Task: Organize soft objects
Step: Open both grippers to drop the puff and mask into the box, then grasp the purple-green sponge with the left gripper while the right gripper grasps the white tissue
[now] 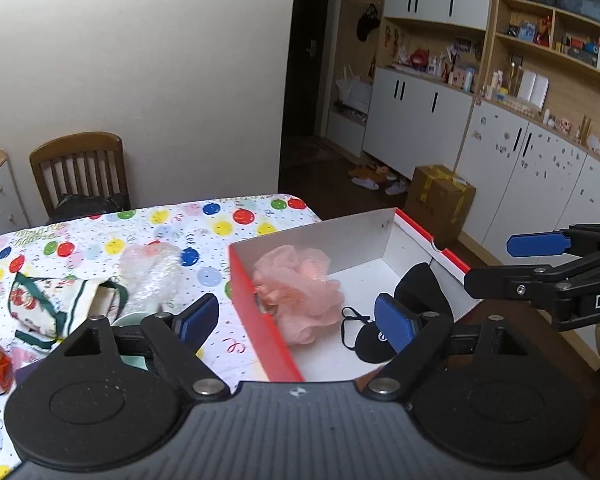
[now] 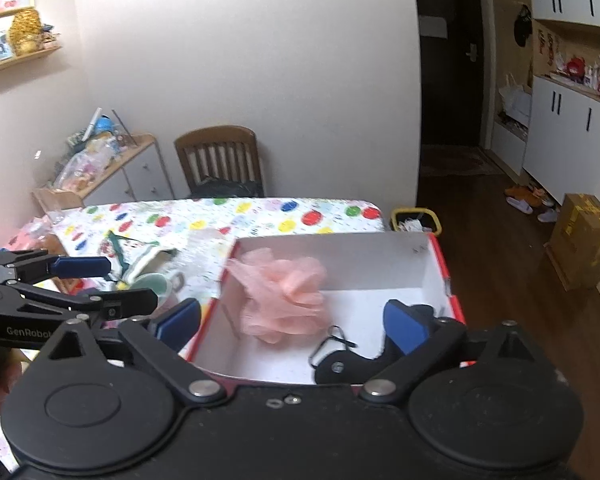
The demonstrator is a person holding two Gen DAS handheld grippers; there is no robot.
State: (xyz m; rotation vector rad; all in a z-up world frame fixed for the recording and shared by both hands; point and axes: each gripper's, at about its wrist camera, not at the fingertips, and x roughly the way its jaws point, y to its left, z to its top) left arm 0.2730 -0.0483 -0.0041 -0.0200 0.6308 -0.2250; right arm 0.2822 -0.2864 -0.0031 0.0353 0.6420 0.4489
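Pink mesh bath pouf [image 1: 300,292] lies inside the red-sided box [image 1: 260,320], toward its far left corner, ahead of the left claw [image 1: 296,320] and between the lines of its two spread blue pads. A black eye mask [image 1: 380,340] with thin straps lies on the box's white floor just beside the left claw's right-hand pad [image 1: 396,324]; whether they touch is hard to tell.

Both claws stand released, with nothing gripped between the pads. The right claw [image 2: 292,324] hovers over the near edge of the box, the pouf ahead of it and the mask just under its right-hand pad (partly hidden by the finger).

Left of the left claw, on the desk [image 1: 220,220] with its balloon-print cloth, sit a crumpled clear plastic bag [image 1: 152,268], a floral pouch [image 1: 52,304] with green trim and a pale green cup [image 2: 156,284].
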